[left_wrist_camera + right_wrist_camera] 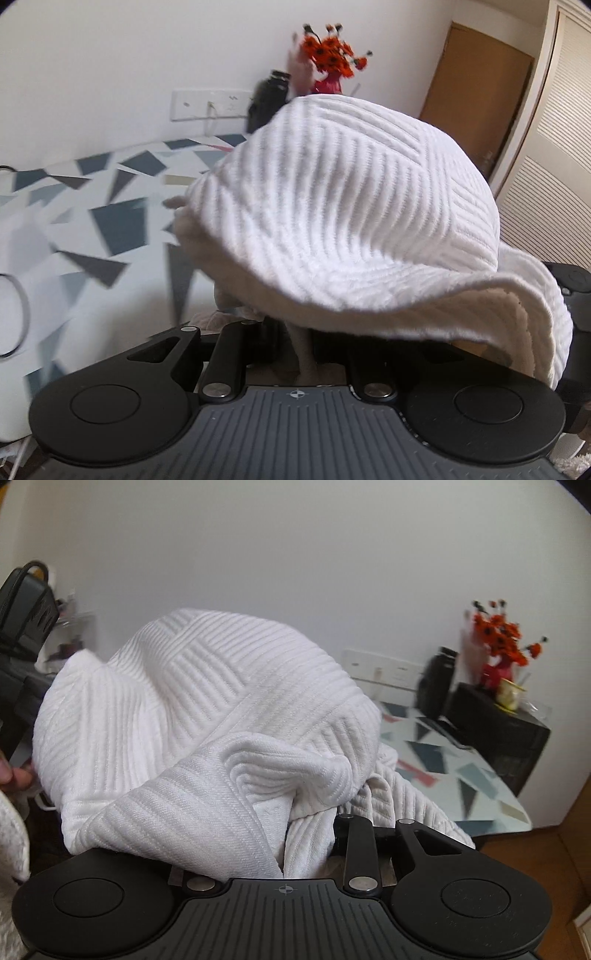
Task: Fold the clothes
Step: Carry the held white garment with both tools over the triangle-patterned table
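- Left claw (291, 332): fingertips buried under white ribbed garment (351, 221); cloth drapes over the linkage, a fold hangs down between the fingers. Cannot tell whether the tips are together or apart.
- Garment is lifted off the worktop (74, 229), bulging up in front of the lens; blurred.
- Worktop carries a grey-blue triangle-pattern cover; at its far end, a black container (267, 98) and orange flowers (330, 55) against the wall.
- Right claw (314, 834): tips likewise hidden in bunched cloth; grip state cannot be told.
- Same garment (207, 716) is heaped over the right claw, worktop (480, 775) to its right.
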The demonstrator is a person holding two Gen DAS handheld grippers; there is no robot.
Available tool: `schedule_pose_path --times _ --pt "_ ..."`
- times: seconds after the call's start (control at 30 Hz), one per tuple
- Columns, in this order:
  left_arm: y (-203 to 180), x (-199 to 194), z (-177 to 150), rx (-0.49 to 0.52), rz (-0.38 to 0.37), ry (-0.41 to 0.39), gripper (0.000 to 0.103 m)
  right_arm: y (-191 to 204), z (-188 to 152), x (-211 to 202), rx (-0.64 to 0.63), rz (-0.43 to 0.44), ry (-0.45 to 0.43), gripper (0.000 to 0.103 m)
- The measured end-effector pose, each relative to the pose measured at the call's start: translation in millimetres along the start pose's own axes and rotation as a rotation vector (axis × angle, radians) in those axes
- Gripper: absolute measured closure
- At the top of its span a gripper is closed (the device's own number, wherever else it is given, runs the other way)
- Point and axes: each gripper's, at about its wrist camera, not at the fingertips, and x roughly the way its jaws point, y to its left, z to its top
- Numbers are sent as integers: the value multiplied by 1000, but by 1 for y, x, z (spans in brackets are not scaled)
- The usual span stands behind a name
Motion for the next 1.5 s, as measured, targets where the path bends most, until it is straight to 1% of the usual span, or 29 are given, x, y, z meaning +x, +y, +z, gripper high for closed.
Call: schedule_pose_path --times 0.13,0.23,0.33,0.43,0.53,0.7,0.83,0.93,1.03,1.17,1.2,1.27,1.37,1.5 --pt "-12 36 17 4 -19 31 88 -47 -9 13 49 -17 -5 75" --pt "-6 59 25 -13 -32 46 88 -70 -13 32 71 -21 18 76" --pt "3 81 36 -27 -47 55 88 -84 -6 52 56 -20 40 76" --pt "15 101 54 -27 -44 57 88 -96 9 84 51 -22 48 76" --pt "34 115 78 -37 -19 50 88 -101 31 121 53 -18 44 76" --pt "75 138 119 -62 24 20 88 -94 74 185 33 10 19 76" --pt "106 151 138 -82 72 -3 88 -91 98 235 27 35 -2 76" --pt "126 150 141 -118 121 -4 88 -87 107 268 42 72 -1 76" --pt "147 155 136 -161 173 26 88 -77 109 298 43 130 27 76" --pt "172 166 123 -240 237 100 88 -55 100 333 4 197 116 76" --pt "176 167 118 -257 247 111 88 -51 97 341 -3 212 139 76" --pt "181 168 113 -282 262 120 87 -43 91 350 -25 233 156 75" --pt "180 167 111 -315 286 126 86 -50 95 363 -30 274 164 75" --pt "179 176 114 -354 345 130 86 -66 106 383 -44 333 178 74"
